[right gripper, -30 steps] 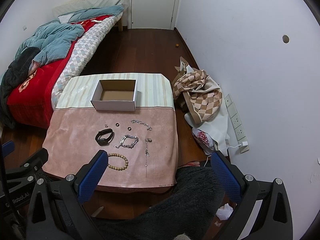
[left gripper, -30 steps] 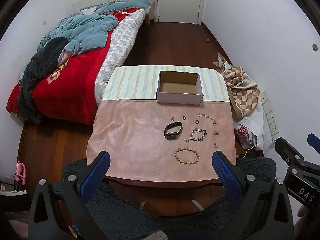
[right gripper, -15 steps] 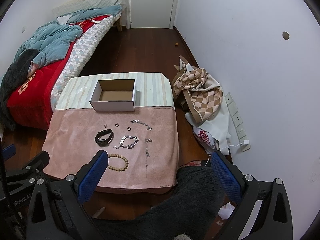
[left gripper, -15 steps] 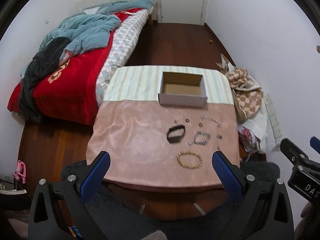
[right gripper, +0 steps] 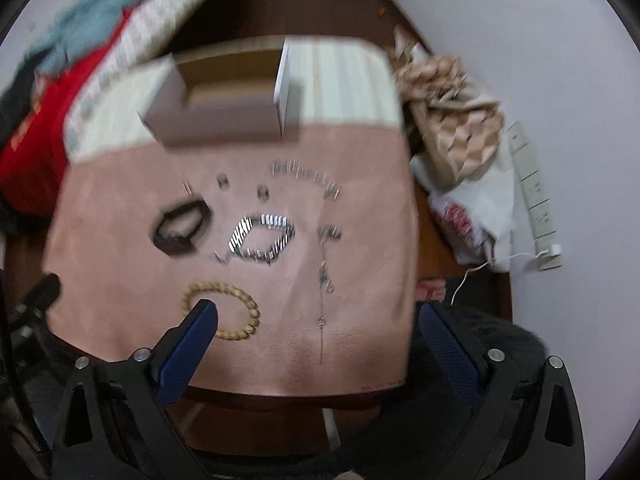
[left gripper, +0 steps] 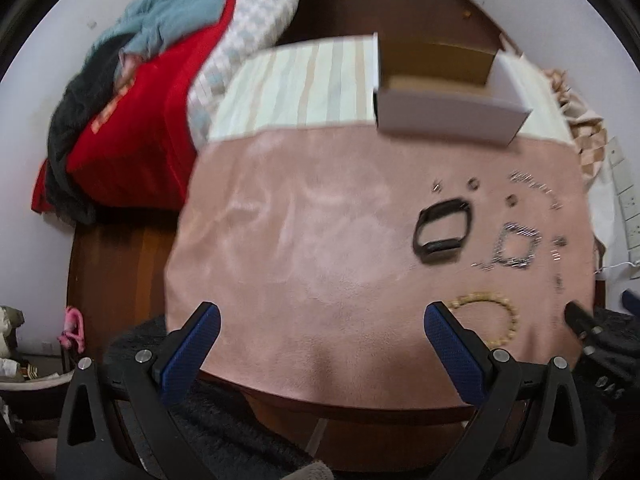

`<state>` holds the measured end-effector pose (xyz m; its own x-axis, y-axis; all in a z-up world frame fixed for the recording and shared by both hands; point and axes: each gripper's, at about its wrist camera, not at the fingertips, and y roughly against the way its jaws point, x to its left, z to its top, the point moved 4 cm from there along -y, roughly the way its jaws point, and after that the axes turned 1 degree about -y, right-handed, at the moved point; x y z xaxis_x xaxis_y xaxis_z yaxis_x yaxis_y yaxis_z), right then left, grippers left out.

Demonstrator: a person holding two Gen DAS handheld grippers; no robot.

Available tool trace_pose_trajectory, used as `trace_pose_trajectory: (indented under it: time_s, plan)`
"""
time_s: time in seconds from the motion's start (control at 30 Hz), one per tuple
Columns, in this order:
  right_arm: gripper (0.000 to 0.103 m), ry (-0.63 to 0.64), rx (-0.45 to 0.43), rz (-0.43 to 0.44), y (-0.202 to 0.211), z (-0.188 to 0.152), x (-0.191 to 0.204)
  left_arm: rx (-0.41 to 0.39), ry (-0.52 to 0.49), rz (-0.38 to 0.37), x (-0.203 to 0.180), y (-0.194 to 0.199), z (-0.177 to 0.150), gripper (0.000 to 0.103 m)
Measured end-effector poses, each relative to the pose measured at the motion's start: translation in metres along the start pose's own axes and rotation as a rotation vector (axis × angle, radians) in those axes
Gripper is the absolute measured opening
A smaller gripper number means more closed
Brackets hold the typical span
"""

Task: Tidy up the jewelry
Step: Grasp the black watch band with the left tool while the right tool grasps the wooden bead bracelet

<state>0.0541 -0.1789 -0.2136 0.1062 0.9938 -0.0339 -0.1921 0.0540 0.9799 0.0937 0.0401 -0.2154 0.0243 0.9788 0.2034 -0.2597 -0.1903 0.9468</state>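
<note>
Jewelry lies on a pink cloth (left gripper: 300, 240) over a low table. A black band (left gripper: 442, 231) (right gripper: 182, 230), a silver chain bracelet (left gripper: 516, 245) (right gripper: 262, 237), a wooden bead bracelet (left gripper: 506, 312) (right gripper: 246, 312), a thin necklace (right gripper: 323, 280), a second chain (right gripper: 308, 178) and small rings (right gripper: 222, 181) show, blurred. An open cardboard box (left gripper: 444, 92) (right gripper: 224, 96) stands behind them. My left gripper (left gripper: 320, 320) is open and empty over the cloth's near edge. My right gripper (right gripper: 316, 320) is open and empty, near the bead bracelet and necklace.
A bed with red and blue covers (left gripper: 152, 64) stands to the left. A checked cloth and bags (right gripper: 452, 92) lie on the floor to the right by a white wall with a power strip (right gripper: 536, 208). A dark fuzzy seat (right gripper: 480, 340) is below.
Both grippers have moved forward and down toward the table, so the jewelry looks much larger and motion-blurred. Both stay open and empty.
</note>
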Motion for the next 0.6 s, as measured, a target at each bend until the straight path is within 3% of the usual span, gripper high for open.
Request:
trace_pose_trajectory:
  time_s: [0.17,0.4,0.43,0.5,0.53,0.6]
  plan:
    - [0.083,0.022,0.096,0.079,-0.062,-0.012,0.021,0.073,0.011,0.012,-0.002,-0.04,-0.005,0.103]
    - [0.059,0.127,0.087,0.063,-0.087,-0.018,0.054,0.111,0.026,0.004,-0.002,-0.059,-0.009,0.103]
    - [0.054,0.141,0.079,0.055,-0.087,-0.018,0.057,0.112,0.027,-0.001,-0.002,-0.058,-0.008,0.103]
    - [0.029,0.167,0.057,0.058,-0.085,-0.019,0.061,0.107,0.025,-0.01,-0.004,-0.057,-0.003,0.103]
    - [0.009,0.168,0.058,0.05,-0.085,-0.018,0.061,0.1,0.022,-0.018,-0.004,-0.056,0.0,0.103]
    - [0.009,0.136,0.058,0.056,-0.084,-0.014,0.056,0.086,0.022,-0.033,-0.007,-0.055,0.011,0.103]
